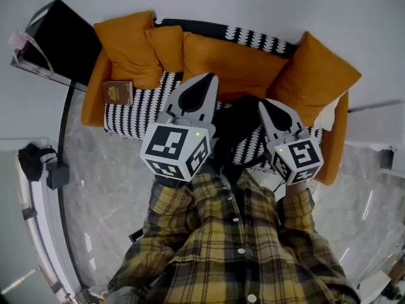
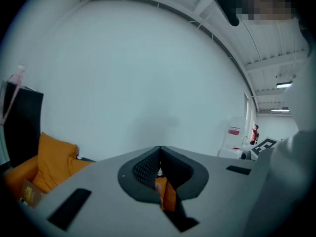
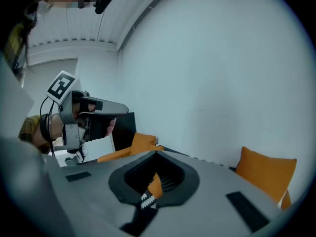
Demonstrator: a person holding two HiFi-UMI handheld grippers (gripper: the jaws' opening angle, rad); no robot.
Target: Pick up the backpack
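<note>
Left claw (image 1: pixel 211 78): closed, empty.
Right claw (image 1: pixel 263 104): closed, empty.
Backpack (image 1: pixel 238 126): frame centre, on the sofa (image 1: pixel 123 116) — the dark mass between both claws, I judge.
Approach: I should open one claw first — then target a strap.

The seat of the sofa (image 1: pixel 136 116) is open at centre left of the frame, except for a book (image 1: pixel 118 92) at its left end. The black backpack (image 1: pixel 239 122) occupies the seat centre. Orange cushions (image 1: pixel 133 46) line the backrest. A black cabinet (image 1: pixel 63 40) blocks the upper left. The floor (image 1: pixel 101 182) at lower left is passable.
</note>
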